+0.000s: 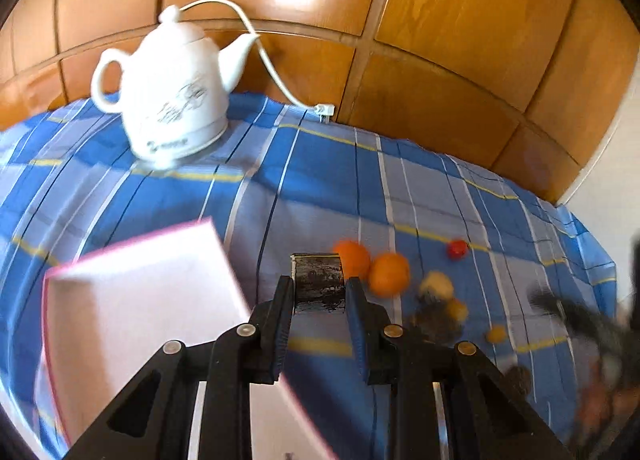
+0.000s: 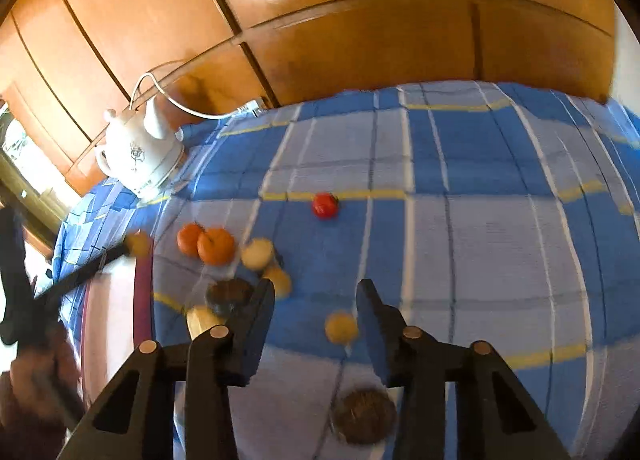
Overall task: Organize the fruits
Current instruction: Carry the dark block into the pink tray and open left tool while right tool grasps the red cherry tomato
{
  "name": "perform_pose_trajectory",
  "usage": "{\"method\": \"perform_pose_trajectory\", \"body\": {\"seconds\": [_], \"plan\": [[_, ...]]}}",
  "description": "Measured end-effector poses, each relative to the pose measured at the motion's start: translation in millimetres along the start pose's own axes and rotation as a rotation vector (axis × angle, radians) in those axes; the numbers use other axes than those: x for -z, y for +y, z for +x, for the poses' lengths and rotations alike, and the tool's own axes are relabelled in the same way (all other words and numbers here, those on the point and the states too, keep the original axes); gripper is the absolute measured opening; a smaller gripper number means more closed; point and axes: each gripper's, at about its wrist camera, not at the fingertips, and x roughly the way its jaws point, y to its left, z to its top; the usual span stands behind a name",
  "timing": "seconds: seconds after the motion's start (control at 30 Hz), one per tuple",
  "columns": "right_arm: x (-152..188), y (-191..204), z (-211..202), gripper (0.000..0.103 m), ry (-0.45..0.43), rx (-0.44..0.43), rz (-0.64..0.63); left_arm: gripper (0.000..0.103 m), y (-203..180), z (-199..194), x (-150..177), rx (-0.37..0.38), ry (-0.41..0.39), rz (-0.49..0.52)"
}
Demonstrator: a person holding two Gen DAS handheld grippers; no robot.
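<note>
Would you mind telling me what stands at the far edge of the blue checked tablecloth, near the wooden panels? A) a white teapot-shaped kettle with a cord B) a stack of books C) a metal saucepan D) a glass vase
A: a white teapot-shaped kettle stands on the blue checked tablecloth by the wooden panels, with a white cord trailing behind its spout.

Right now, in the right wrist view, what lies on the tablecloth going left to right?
White kettle → pair of oranges → red fruit. Only the small blurred pieces in front are left out.
</note>
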Motion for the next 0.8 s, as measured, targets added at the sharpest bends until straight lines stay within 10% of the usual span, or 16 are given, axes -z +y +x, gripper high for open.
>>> {"method": "perform_pose_trajectory", "body": {"seconds": [0.4, 0.67, 0.8], "plan": [[-60.8, 19.3, 99.4, 0.043, 0.130, 0.118, -0.090, 0.027, 59.5, -37.8, 59.7, -0.079, 0.010, -0.117], [-53.4, 11.1, 114.5, 0.007, 0.164, 0.163, -0.121, 0.027, 104.2, -29.3, 48.8, -0.228, -0.003, -0.127], [-46.4, 10.2, 102.3, 0.007, 0.153, 0.172, -0.144, 0.028, 119.1, -19.4, 43.1, -0.281, -0.006, -0.140]]}}
